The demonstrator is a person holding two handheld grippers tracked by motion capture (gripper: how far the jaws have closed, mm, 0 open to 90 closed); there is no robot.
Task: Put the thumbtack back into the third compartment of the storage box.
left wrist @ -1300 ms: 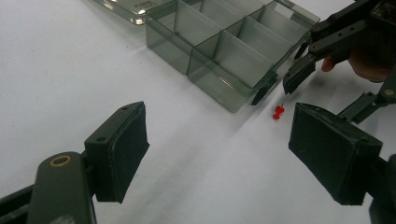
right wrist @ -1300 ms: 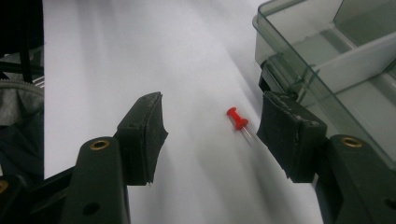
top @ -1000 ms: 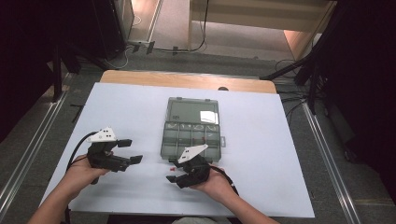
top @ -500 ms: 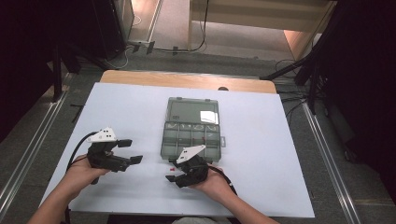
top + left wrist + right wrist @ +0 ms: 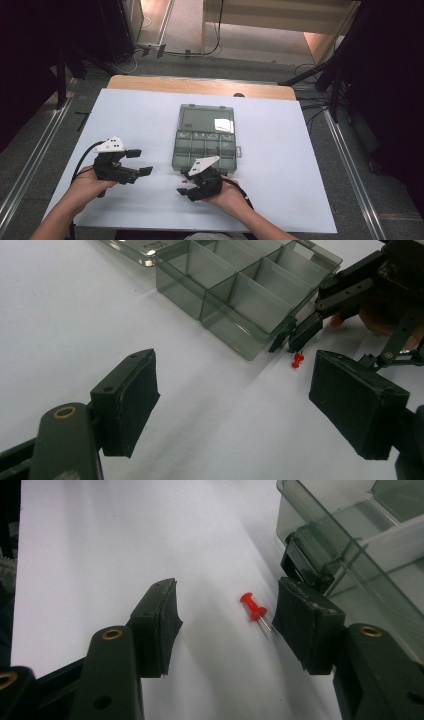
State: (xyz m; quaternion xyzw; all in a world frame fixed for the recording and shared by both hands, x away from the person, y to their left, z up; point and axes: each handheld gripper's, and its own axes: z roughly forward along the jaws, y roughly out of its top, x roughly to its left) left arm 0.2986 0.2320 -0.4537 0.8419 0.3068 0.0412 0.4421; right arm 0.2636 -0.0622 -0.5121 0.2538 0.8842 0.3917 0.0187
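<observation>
While right gripper (image 5: 225, 617) jaws gape around red pushpin (image 5: 253, 610), box (image 5: 350, 535) wall beside, left gripper (image 5: 235, 405) open, bare sheet.

A small red pin (image 5: 253, 608) lies flat on its side on the white bench (image 5: 100, 540), in the middle of the frame. It has a round red head and a thin metal point that aims down and to the right. A clear grey box (image 5: 350, 525) with small open compartments sits near it, at the upper right.
</observation>
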